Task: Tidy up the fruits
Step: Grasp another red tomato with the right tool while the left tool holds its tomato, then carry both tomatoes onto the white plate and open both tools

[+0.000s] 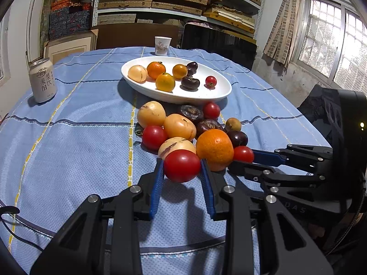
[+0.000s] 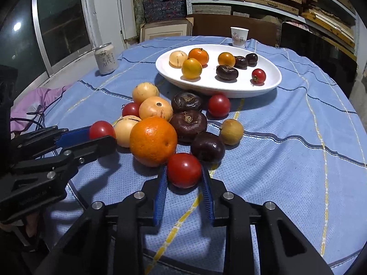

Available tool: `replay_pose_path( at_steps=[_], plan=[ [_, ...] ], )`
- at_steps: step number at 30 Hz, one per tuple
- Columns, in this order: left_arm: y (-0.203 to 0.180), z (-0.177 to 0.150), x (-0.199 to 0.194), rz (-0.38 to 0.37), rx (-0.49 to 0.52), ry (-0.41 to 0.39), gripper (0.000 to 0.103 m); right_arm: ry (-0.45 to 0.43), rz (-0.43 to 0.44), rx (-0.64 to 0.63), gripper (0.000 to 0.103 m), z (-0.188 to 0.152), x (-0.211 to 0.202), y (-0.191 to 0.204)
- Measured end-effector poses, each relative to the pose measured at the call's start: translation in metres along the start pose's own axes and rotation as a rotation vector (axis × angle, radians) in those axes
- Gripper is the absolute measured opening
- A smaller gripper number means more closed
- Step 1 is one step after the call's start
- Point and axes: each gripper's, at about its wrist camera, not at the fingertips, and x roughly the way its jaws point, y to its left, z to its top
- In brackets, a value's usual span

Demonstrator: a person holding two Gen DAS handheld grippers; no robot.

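Tomatoes gripped, one per gripper, at near edge of fruit pile.
Left gripper [image 1: 182,167] clamps left tomato [image 1: 182,165]; right gripper [image 2: 184,171] clamps right tomato [image 2: 184,170]; both round, no clear long axis.

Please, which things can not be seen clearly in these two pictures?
- Print on the paper cup: too small in both views.
- Undersides of the two gripped red tomatoes: hidden by the fruit itself, so lifting is unclear.
- Far side of the big orange: hidden by its own bulk.
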Motion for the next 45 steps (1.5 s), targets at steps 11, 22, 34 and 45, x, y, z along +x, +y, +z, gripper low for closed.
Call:
replay_pose_path(
  at_steps=[11, 22, 34, 45],
  plan=[
    [0.002, -0.001, -0.002, -0.009, -0.008, 0.005, 0.031, -0.072, 0.024, 0.1, 0.029, -0.011, -0.024, -0.03],
    [0.001, 0.009, -0.021, -0.014, -0.005, -0.034, 0.031, -0.131, 0.052, 0.092, 0.029, -0.006, -0.043, -0.034],
    [-0.001, 0.111, 0.003, -0.011, 0.07, -0.073, 0.031, -0.229, 0.042, 0.043, 0.029, 0.1, -0.054, -0.069],
    [0.036, 0.215, 0.125, 0.023, -0.008, 0.03, 0.031, -0.128, -0.001, 0.101, 0.029, 0.189, 0.047, -0.119]
  ],
)
